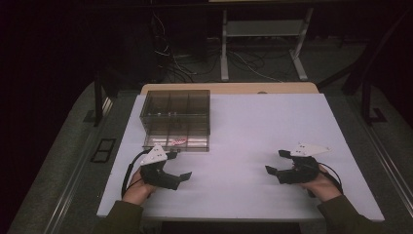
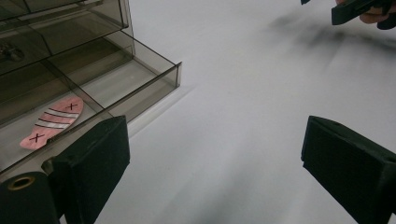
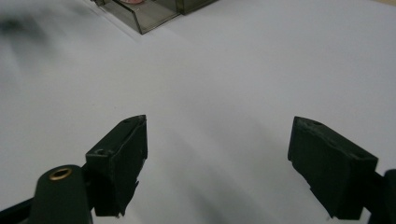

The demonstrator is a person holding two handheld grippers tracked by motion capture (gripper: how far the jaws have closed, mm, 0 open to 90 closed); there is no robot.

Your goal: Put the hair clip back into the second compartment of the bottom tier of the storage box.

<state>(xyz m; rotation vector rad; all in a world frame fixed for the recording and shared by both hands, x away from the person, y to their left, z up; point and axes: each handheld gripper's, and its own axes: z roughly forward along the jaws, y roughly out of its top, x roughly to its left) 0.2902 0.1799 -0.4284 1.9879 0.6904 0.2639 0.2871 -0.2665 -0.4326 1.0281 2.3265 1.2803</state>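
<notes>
Left gripper (image 1: 176, 165), at lower left of the high view, hovers just beside the near edge of the smoky compartment box (image 1: 176, 118) with its jaws spread wide and nothing between them. Right gripper (image 1: 275, 162), at lower right, also stands open and empty over the bare white table (image 1: 263, 126), well apart from the box. At left of the left gripper view a pink fish-shaped piece (image 2: 52, 122) lies flat in a near compartment — the likely target. To take it cleanly, I judge the left hand should tip down over the wall, straddle the narrow body and close gently — without nudging the box.
</notes>
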